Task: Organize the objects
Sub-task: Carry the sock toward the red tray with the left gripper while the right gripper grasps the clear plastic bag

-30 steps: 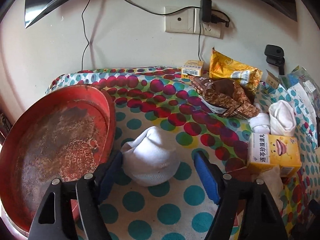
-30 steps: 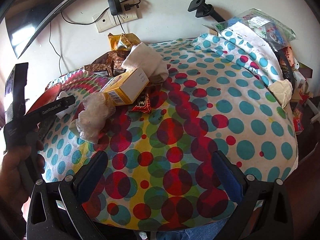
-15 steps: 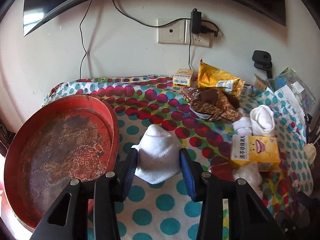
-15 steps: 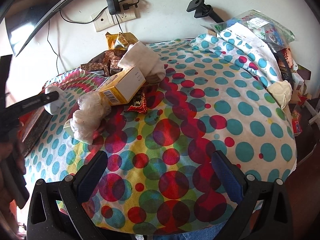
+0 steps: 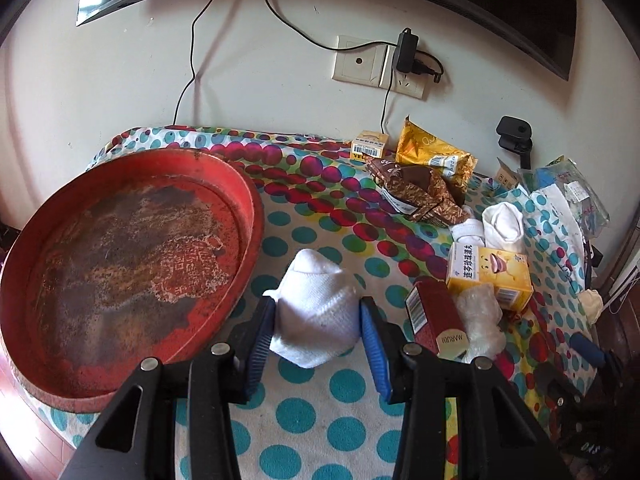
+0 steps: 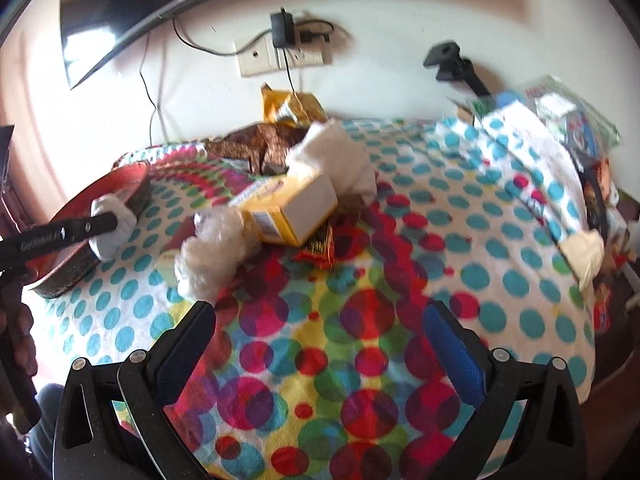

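Note:
My left gripper [image 5: 318,322] is shut on a rolled white sock [image 5: 316,308] and holds it lifted above the dotted tablecloth, just right of the worn red round tray [image 5: 120,256]. The right wrist view shows the same sock [image 6: 110,226] in the left gripper [image 6: 110,222] beside the tray's rim [image 6: 132,176]. My right gripper [image 6: 318,340] is open and empty over the near part of the dotted cloth [image 6: 340,340].
A yellow box [image 5: 490,276], a dark red box [image 5: 438,322], crumpled plastic [image 5: 480,320], more white socks [image 5: 502,224], brown and gold snack bags [image 5: 420,192] and a small yellow box [image 5: 368,146] crowd the right and back. A wall socket with a charger [image 5: 406,56] is behind.
My left gripper closed on the white sock and lifted it off the cloth beside the tray. My right gripper swung a little left and stayed open.

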A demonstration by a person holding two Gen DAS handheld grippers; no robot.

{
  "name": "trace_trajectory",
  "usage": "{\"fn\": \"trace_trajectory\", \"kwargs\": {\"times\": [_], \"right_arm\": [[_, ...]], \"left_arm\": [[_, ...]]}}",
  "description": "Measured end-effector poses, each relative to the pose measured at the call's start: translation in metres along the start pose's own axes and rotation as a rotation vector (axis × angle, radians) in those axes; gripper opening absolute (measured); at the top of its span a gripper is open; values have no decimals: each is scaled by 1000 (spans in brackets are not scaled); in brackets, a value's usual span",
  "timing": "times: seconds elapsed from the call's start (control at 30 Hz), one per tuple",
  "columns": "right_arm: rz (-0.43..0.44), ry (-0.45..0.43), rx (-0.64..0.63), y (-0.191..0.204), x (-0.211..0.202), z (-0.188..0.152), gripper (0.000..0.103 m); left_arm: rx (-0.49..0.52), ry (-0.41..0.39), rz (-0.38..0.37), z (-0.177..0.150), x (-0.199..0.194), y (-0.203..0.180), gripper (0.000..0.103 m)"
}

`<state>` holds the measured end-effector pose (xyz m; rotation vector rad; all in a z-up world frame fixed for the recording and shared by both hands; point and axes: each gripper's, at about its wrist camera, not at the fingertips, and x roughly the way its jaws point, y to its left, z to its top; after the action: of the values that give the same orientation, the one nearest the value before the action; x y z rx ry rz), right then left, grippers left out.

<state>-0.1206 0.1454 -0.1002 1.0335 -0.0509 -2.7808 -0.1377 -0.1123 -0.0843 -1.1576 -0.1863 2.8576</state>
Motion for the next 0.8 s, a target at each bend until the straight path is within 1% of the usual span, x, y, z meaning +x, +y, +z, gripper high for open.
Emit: {"fn": "trace_trajectory", "kwargs": {"times": [0.17, 0.2, 0.3, 0.37, 0.4, 0.43, 0.47, 0.5, 0.53, 0.63, 0.7, 0.77, 0.8], "right_arm": [[30, 8, -41, 4, 4, 23, 103], [53, 2, -47, 9, 1, 25, 103], [113, 11, -69, 34, -2, 19, 103], [113, 42, -100, 54, 8, 12, 101], [125, 51, -105, 60, 11, 10, 98], [142, 62, -107, 65, 15, 9, 84], [140, 71, -106, 69, 19, 9, 68], [135, 80, -100, 72, 23, 9, 61], [127, 101, -88, 74, 31, 10, 51], [139, 159, -58, 74, 54, 10, 48], [136, 131, -57, 74, 53, 13, 29], [153, 113, -40, 72, 48, 14, 23], [142, 104, -51, 73, 45, 14, 23]], "left_arm": [[21, -22, 1, -15, -19, 6, 44], [18, -31, 1, -16, -23, 8, 44], [2, -59, 8, -18, -35, 20, 44], [-3, -72, 13, -19, -40, 27, 44], [-4, -76, 17, -20, -42, 30, 44], [-7, -77, 17, -21, -43, 33, 44], [-12, -77, 15, -22, -44, 36, 44], [-21, -78, 14, -24, -45, 39, 44], [-31, -80, 12, -25, -47, 42, 44], [-42, -79, 12, -24, -49, 48, 44], [-52, -100, 15, -21, -55, 51, 45], [-55, -116, 14, -18, -60, 53, 45], [-58, -121, 15, -17, -61, 55, 45]]}}
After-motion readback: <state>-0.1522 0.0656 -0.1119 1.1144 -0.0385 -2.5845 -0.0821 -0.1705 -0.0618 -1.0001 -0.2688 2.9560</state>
